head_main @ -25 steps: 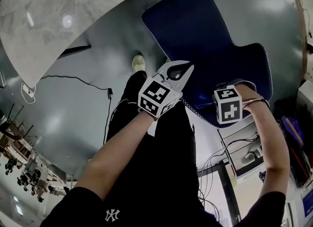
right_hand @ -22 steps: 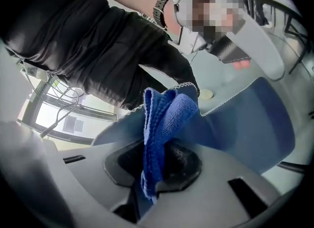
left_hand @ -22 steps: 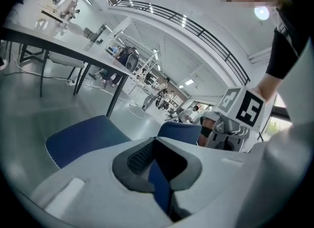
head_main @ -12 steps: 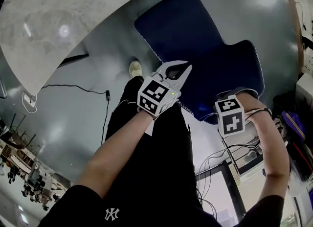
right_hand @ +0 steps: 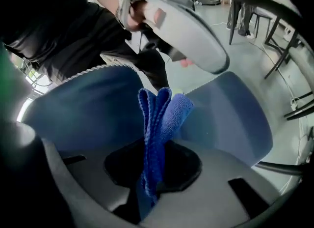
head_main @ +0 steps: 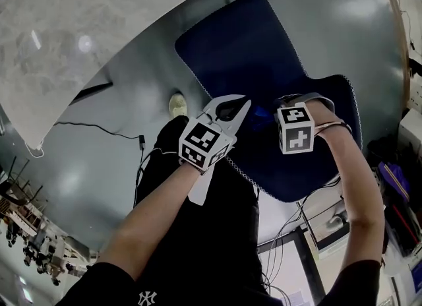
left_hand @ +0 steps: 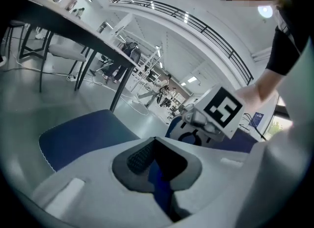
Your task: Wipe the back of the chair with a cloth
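Because the wiping falls to the right gripper [head_main: 295,103], we keep its jaws clamped on the folded blue cloth [right_hand: 159,116], which hangs close over the chair back [head_main: 323,156] at the frame's lower right. Our left gripper [head_main: 244,105], jaws together and empty, waits at centre. Compared with a second ago, the right gripper has climbed from the back's lower edge toward its middle.

Blue cloth [right_hand: 159,119], navy chair [head_main: 244,47]
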